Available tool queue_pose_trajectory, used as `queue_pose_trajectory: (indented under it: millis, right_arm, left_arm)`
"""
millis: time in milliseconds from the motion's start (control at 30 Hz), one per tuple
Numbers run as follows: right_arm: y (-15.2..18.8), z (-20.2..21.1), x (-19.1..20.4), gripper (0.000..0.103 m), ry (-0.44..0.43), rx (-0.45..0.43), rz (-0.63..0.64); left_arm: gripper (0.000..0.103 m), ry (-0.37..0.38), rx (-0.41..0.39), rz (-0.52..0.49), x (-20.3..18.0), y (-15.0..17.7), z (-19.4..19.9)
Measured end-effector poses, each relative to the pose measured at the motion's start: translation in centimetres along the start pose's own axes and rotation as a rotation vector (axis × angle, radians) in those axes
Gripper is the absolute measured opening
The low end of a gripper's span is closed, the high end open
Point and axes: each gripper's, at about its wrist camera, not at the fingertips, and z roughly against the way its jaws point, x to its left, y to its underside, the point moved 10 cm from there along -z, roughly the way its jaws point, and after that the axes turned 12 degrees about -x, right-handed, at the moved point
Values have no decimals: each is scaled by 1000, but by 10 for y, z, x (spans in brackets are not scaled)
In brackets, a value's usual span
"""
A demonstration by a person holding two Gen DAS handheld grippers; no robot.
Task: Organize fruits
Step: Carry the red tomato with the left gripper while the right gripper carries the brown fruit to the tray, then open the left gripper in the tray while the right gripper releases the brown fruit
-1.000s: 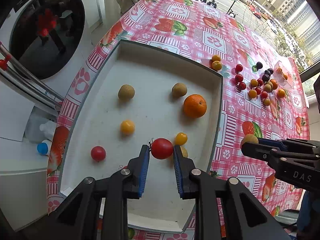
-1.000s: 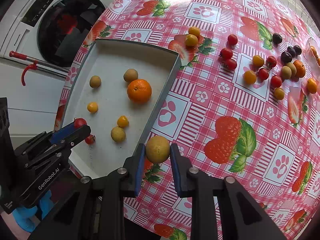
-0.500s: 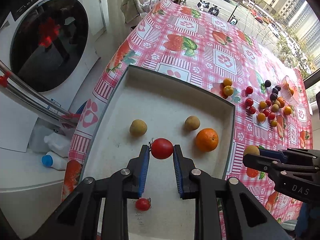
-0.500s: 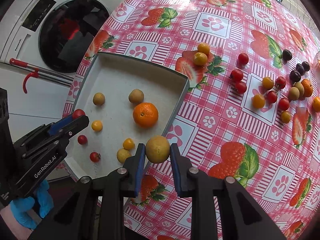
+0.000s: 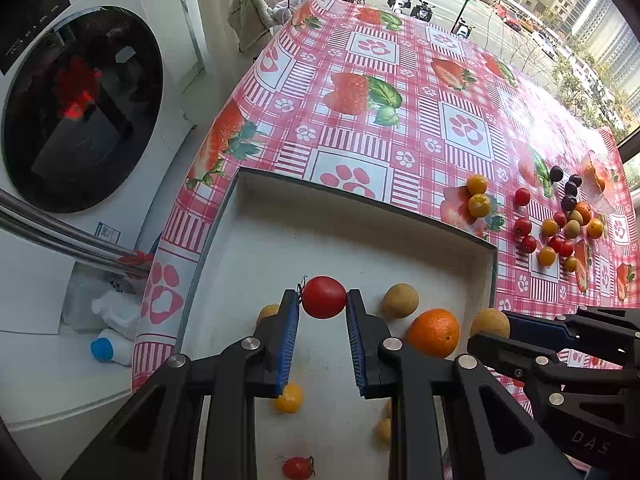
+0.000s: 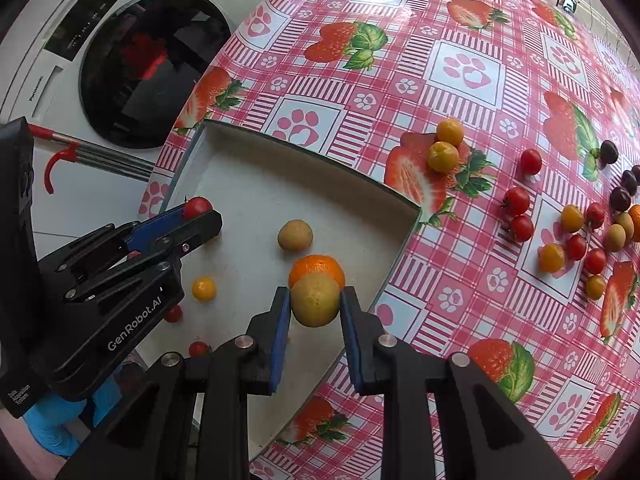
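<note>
Fruits were found partly in the white tray (image 5: 256, 208) and partly loose on the strawberry-print tablecloth (image 5: 400, 60). In the left wrist view, the left gripper (image 5: 323, 307) was closed on a red tomato (image 5: 323, 297), held between its blue pads above the tray floor. The tray contained an orange (image 5: 434, 332), a tan round fruit (image 5: 400, 300) just beside it, a second tan fruit (image 5: 267, 312) partly hidden behind the left finger, a yellow cherry tomato (image 5: 289, 398), and a small red tomato (image 5: 298, 467) near the bottom edge. The right gripper (image 5: 490, 330) entered from the right at the tray's rim, gripping a yellowish-brown fruit (image 5: 489, 322). A scattered group of fruit (image 5: 560, 228) lay on the cloth well apart from the tray. In the right wrist view, the right gripper (image 6: 314, 305) was clamped on the yellowish-brown fruit (image 6: 315, 300), positioned over the tray (image 6: 256, 168) directly in front of the orange (image 6: 316, 266). The tan round fruit (image 6: 295, 235) sat just beyond it. The left gripper (image 6: 200, 216) held the red tomato (image 6: 197, 206) above the tray's left side. A washing machine (image 6: 132, 60) stood beside the table.
</note>
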Motion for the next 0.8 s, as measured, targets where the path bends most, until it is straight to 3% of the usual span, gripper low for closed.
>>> queue_pose_trajectory:
  millis: [300,800]
  right_arm:
    - [-23,-12,-24,27,25,-20,-72]
    - [-30,-47,-21,27,93,6,22]
  left_arm:
    - [26,-41,34,15,5,-6,-31]
    - [26,-83,77,-18,3,2,-55]
